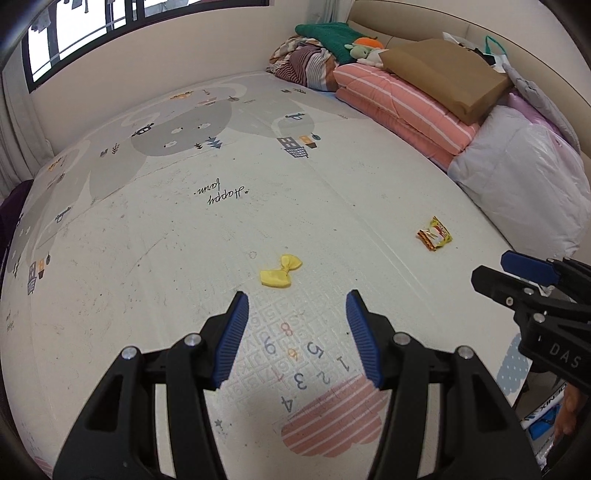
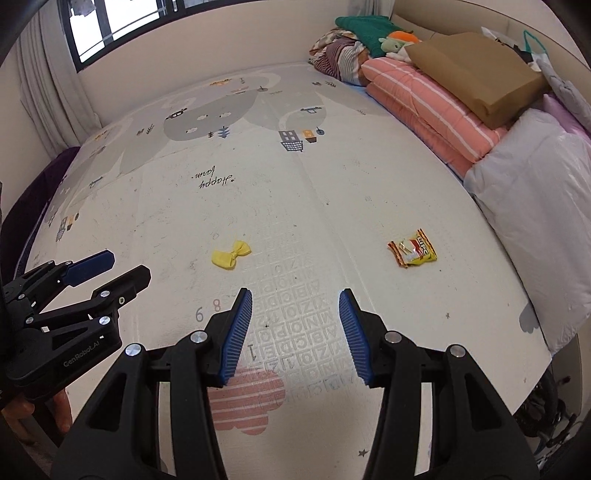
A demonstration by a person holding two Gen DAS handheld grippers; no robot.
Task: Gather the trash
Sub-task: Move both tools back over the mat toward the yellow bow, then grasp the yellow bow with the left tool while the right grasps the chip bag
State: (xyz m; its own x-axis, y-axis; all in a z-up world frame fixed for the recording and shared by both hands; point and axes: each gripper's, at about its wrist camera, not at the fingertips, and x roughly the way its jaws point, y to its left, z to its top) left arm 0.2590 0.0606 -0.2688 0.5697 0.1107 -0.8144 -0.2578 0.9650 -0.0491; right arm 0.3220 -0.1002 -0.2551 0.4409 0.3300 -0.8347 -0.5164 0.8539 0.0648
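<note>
The left gripper point(image 1: 297, 302) hangs above a printed play mat point(image 1: 184, 229), its blue pads parted with nothing between them; released. Just ahead of its fingertips, at about twelve o'clock in the left wrist view, lies a small yellow bow-shaped wrapper point(image 1: 280, 271), apart from the pads. Further out at two o'clock sits a crumpled yellow-and-red snack packet point(image 1: 434, 233), well apart from the bow and near the edge of a white plastic-covered bundle point(image 1: 524, 177).

The right gripper point(image 2: 295, 301) also stands released, pads spread over the mat's embossed letter grid point(image 2: 295, 325), holding nothing. In its own view the yellow bow-shaped wrapper point(image 2: 231, 254) lies at eleven o'clock and the snack packet point(image 2: 412, 252) at one o'clock, both flat on the mat and neither touched. The left gripper point(image 2: 127, 267) shows at nine o'clock in this view, the right gripper point(image 1: 491, 271) at three o'clock in the left view.

At the far one o'clock side, folded pink striped bedding point(image 1: 399, 107) bears a brown paper parcel point(image 1: 447, 74); beyond it a green blanket point(image 1: 328, 37) and what may be a plush toy point(image 1: 364, 46), too small to tell surely. A window point(image 1: 74, 33) runs along the wall at eleven o'clock.
</note>
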